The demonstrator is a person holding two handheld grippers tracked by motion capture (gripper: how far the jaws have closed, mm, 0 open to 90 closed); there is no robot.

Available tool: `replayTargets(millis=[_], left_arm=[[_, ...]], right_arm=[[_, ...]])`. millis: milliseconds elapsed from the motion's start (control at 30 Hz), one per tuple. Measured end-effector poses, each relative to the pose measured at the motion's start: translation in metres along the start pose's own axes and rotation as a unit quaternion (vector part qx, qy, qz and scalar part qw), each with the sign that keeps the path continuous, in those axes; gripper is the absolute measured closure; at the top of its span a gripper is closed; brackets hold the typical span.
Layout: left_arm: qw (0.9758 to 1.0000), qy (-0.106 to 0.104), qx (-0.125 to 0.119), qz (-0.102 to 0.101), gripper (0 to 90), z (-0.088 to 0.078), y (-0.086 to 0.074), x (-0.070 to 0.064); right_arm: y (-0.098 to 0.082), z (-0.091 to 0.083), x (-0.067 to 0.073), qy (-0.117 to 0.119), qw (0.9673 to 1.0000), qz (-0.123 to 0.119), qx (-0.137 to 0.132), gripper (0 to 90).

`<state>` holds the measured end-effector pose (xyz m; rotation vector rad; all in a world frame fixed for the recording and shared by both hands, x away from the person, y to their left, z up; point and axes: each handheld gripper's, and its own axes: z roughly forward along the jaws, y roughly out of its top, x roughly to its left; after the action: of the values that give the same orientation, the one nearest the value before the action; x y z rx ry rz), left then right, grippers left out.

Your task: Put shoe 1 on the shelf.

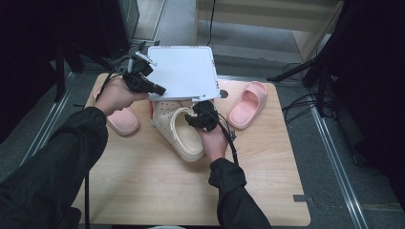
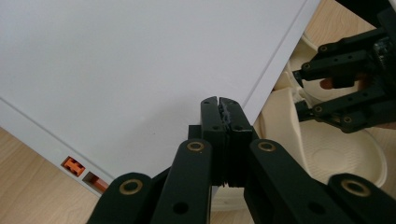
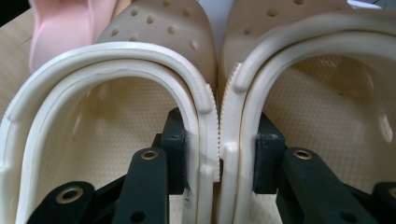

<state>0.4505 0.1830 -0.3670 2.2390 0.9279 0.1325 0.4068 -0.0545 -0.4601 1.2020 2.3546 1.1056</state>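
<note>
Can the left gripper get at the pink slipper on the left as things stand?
Probably not yet. The left gripper is shut on the white lid and holds it up; the pink slipper lies unobstructed on the table beneath that hand, so the lid must go down first.

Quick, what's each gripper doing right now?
Left gripper: shut on the edge of the white lid.
Right gripper: shut on the two cream clogs, pinching their inner walls together.

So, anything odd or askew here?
The white lid is tilted up, pinched at its edge by the left gripper. The right gripper clamps both cream clogs together. The pink slippers lie far apart.
</note>
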Motion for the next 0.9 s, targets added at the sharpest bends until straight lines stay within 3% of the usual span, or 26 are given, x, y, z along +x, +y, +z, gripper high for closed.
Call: replayTargets(millis=[133,367,467,533,600,733,900], left_arm=[[1.0000,-0.005,-0.001,-0.003,89.1,0.000,0.000,0.001],[0.9999,-0.010,-0.008,-0.006,89.1,0.000,-0.002,0.003],[0.9999,-0.010,-0.008,-0.006,89.1,0.000,-0.002,0.003],[0.9999,-0.012,-0.009,-0.006,89.1,0.000,-0.002,0.003],[0.9999,-0.012,-0.010,-0.001,89.1,0.000,-0.003,0.003],[0.9998,-0.016,-0.013,-0.007,89.1,0.000,-0.004,0.005],[0.9998,-0.013,-0.013,-0.007,89.1,0.000,-0.004,0.004]], right_arm=[[0.006,0.006,-0.002,-0.004,0.9999,0.008,-0.007,65.5],[0.008,0.022,0.002,-0.022,0.9998,-0.001,-0.001,65.4],[0.003,0.025,-0.006,-0.014,0.9997,0.019,-0.003,65.2],[0.000,0.029,-0.008,-0.018,0.9996,0.018,0.010,64.9],[-0.003,0.030,-0.006,-0.019,0.9998,0.010,0.003,64.9],[-0.003,0.031,-0.006,-0.020,0.9997,0.016,0.000,64.5],[-0.005,0.032,-0.007,-0.008,0.9998,0.016,0.004,61.9]])
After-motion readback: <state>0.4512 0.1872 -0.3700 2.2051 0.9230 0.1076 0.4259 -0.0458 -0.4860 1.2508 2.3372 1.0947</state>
